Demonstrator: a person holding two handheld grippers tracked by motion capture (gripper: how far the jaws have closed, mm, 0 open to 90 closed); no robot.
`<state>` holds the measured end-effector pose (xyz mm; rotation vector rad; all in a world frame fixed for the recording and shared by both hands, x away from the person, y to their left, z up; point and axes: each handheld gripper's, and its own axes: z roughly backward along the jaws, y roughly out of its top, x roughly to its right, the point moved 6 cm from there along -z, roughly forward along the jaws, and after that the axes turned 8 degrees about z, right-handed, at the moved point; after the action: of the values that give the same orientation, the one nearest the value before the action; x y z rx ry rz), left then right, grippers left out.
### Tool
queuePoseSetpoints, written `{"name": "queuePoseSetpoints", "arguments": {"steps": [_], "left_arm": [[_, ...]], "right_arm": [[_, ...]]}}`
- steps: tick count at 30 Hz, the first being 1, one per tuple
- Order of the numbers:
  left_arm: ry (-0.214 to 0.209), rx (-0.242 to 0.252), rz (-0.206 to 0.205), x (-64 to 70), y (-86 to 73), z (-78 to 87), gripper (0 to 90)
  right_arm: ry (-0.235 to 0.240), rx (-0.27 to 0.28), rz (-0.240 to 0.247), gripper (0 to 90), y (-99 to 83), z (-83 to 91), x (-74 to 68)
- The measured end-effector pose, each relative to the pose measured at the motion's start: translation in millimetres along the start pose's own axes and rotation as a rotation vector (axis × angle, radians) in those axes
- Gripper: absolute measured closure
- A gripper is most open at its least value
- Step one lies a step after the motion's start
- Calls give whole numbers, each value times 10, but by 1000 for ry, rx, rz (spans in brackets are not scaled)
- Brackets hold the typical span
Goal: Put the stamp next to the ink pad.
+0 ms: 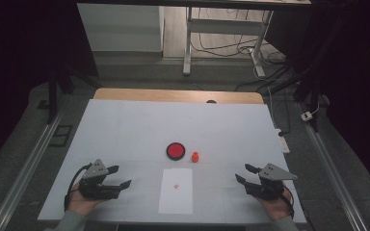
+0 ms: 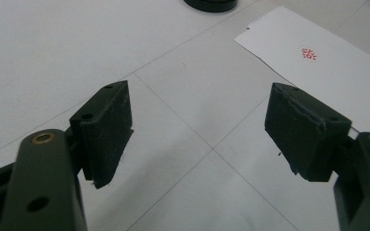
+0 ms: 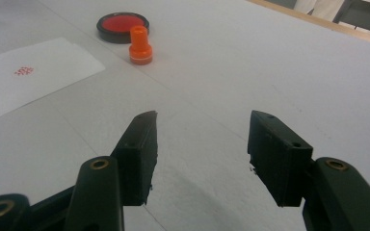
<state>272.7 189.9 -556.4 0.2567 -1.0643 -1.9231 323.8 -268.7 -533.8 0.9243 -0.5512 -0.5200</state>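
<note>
both tools empty, jaws wide, low in frame
left tool [image 1: 117,177] and right tool [image 1: 244,173] flank stamped paper [image 1: 176,190] (mark visible); next likely: right reaches orange stamp [image 1: 195,156] beside ink pad [image 1: 176,150].

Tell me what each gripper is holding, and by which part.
Nothing. The left gripper and right gripper both stand open on the table, apart from the orange stamp and the paper.

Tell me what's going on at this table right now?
A person holds a gripper in each hand, both resting open near the table's front edge. The left gripper and right gripper hold nothing. Between them lies a white sheet of paper that already bears a small red stamp mark. Beyond it sit an open red ink pad and a small orange stamp, standing upright beside the pad, untouched.
</note>
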Motion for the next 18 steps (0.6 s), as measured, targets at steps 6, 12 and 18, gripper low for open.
{"name": "queuePoseSetpoints", "arguments": {"steps": [6, 12, 18], "left_arm": [[1, 1, -1, -9, 3, 1, 257], [1, -1, -7, -2, 5, -11, 257], [0, 1, -9, -1, 7, -10, 257]], "right_arm": [[15, -2, 7, 437, 1, -17, -19], [28, -3, 5, 437, 3, -29, -27], [27, -6, 6, 437, 0, -30, -19]]}}
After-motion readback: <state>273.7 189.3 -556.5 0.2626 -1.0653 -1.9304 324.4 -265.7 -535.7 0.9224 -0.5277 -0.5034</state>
